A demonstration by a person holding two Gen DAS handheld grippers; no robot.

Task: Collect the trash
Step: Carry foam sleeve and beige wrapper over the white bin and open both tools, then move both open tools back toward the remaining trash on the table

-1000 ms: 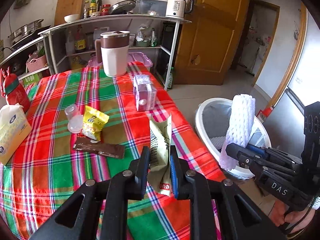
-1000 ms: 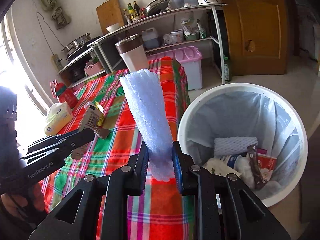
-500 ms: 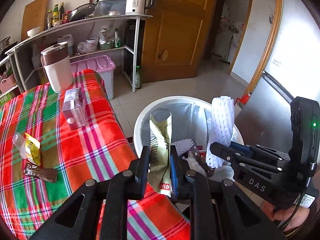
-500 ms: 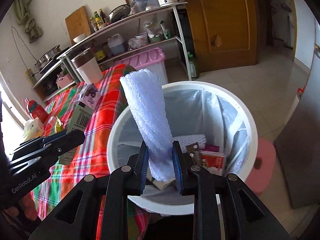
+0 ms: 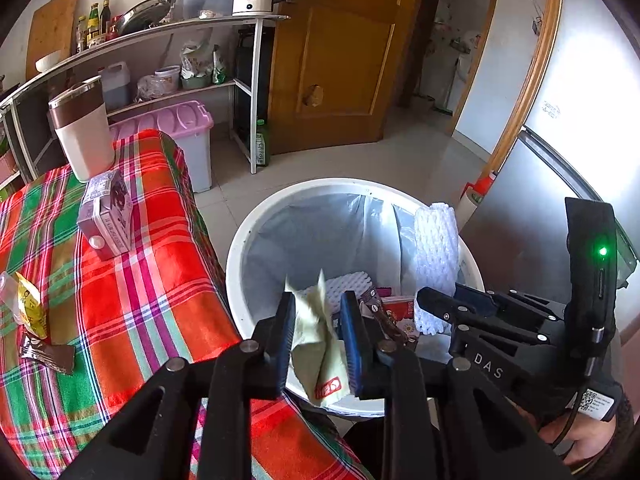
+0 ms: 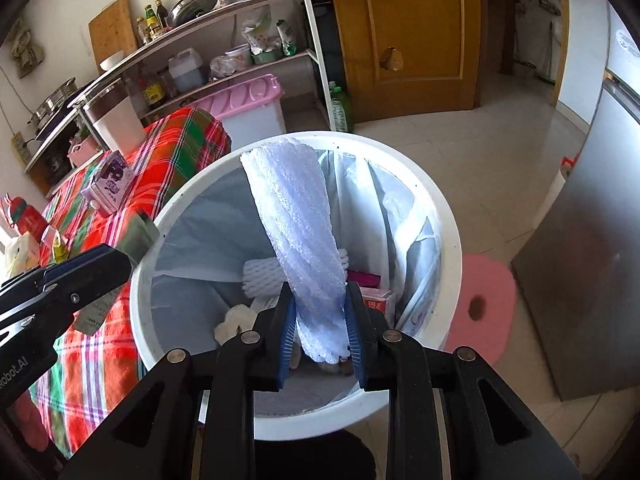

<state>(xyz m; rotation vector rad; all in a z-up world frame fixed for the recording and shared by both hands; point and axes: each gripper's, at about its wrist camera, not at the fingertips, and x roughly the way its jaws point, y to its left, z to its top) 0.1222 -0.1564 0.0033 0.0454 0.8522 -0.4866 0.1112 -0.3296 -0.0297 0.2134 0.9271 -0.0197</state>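
Both grippers over the white bin (image 5: 236, 280), which stands on the floor just beside the table (image 5: 152, 280).

Left gripper (image 5: 318, 332): jaws have just been opening, and the green wrapper (image 5: 320, 344) sits loose and tilted between them.

Right gripper (image 6: 320, 320): jaws also just easing apart; the foam net (image 6: 296, 240) is between the pads, leaning over the bin, and contact is hard to judge.

On the table: carton (image 5: 106, 216), tumbler (image 5: 82, 128), yellow packet (image 5: 30, 312), brown bar (image 5: 46, 354).

Bin contents are partly hidden by the jaws.
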